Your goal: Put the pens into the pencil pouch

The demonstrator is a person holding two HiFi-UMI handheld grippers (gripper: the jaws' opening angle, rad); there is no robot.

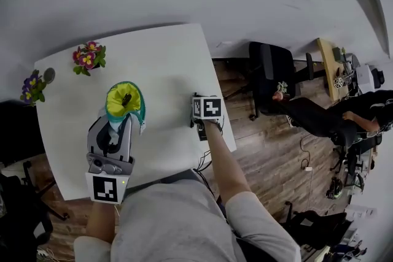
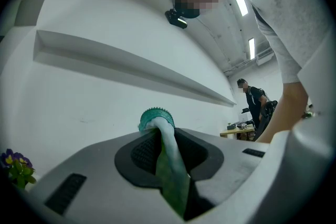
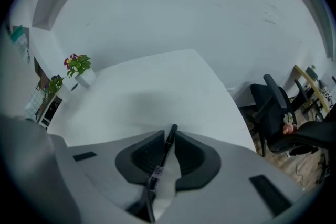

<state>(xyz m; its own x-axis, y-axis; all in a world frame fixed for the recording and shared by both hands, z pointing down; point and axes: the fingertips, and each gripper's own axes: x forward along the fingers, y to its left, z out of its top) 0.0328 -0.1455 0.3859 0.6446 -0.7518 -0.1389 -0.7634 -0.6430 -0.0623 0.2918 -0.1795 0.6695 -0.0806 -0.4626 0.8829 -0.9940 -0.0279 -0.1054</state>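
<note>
Already the left claw [image 2: 157,139] is clenched on a fold of the teal pencil pouch [image 1: 124,101], with its yellow-lined mouth gaping over the white bench [image 1: 166,58]. The right claw [image 3: 168,136] grips a slim black pen [image 3: 164,157], which lies along its jaws near the bench's edge. The pen looks light, stiff and smooth, so it is likely to swivel; a mid-barrel hold suits it. The soft pouch's rim may sag.
</note>
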